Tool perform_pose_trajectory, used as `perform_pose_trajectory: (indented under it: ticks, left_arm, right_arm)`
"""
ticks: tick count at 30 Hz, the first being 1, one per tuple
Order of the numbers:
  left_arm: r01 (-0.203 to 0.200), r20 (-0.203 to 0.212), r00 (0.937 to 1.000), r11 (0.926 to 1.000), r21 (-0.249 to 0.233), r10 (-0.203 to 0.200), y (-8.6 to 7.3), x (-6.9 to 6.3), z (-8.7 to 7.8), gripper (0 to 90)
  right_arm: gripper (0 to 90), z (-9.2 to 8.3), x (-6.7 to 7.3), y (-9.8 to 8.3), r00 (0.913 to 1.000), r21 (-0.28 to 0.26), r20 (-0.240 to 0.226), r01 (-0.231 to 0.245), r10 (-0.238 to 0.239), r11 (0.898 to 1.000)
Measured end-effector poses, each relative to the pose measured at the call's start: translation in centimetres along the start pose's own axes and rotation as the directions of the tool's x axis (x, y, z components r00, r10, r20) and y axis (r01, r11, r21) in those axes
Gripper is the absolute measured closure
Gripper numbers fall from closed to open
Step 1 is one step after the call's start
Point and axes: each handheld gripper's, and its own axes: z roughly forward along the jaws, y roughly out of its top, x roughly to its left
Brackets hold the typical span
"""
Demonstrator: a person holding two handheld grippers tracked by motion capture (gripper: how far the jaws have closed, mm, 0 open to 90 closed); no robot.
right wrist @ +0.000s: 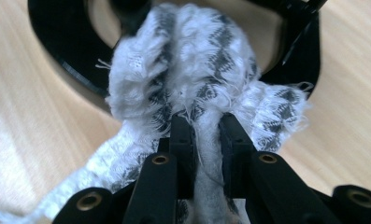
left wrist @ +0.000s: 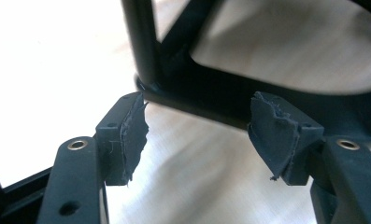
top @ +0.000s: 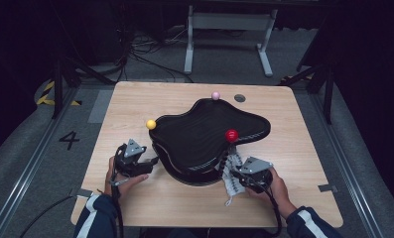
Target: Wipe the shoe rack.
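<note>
My right hand-held gripper (right wrist: 206,128) pinches the cloth (right wrist: 197,70) at the bench's (top: 135,99) near edge, beside the black rack (top: 209,134); it looks soft, light and frayed, best held by its bunched middle. My left hand-held gripper (left wrist: 197,135) is spread, holding nothing.

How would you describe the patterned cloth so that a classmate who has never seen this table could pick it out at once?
Start at the wooden table and find the big black wavy-edged stand in its middle. At the stand's near right edge, just below the red ball, the right gripper is shut on a white cloth with a dark zigzag pattern. It is the only soft, frayed fabric there.
</note>
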Motion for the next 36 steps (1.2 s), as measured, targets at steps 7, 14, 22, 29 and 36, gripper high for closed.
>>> perform_pose_trajectory:
  ticks: [7, 14, 22, 29, 36]
  left_arm:
    - [0.050, -0.042, 0.9978, 0.9984, -0.027, -0.051, 1.5, 1.1, 2.0, 37.5]
    - [0.072, -0.071, 0.9946, 0.9955, -0.061, -0.076, 2.7, 2.1, 2.5, 50.7]
    - [0.017, -0.043, 0.9989, 0.9993, -0.032, -0.018, 3.3, 1.6, 2.9, 64.9]
    - [0.028, -0.048, 0.9984, 0.9988, -0.040, -0.030, 3.0, 1.7, 2.4, 73.9]
    - [0.035, -0.057, 0.9977, 0.9990, -0.029, -0.037, 2.3, 1.2, 1.5, 74.0]
  right_arm:
    - [77.5, 0.2, 0.2, -0.3, 0.9999, 0.010, -0.003, 0.016, -0.016, 1.000]
    - [78.1, -1.3, 0.6, -0.4, 0.9985, -0.040, -0.054, 0.004, -0.006, 0.999]
    - [77.2, -0.5, 1.9, -0.4, 0.9964, -0.044, -0.073, 0.041, -0.045, 0.998]
    - [77.5, 0.4, 1.9, -0.3, 0.9979, -0.064, -0.032, 0.054, -0.056, 0.997]
    - [78.3, -0.3, 1.9, -0.2, 0.9983, -0.123, -0.015, 0.053, -0.056, 0.991]
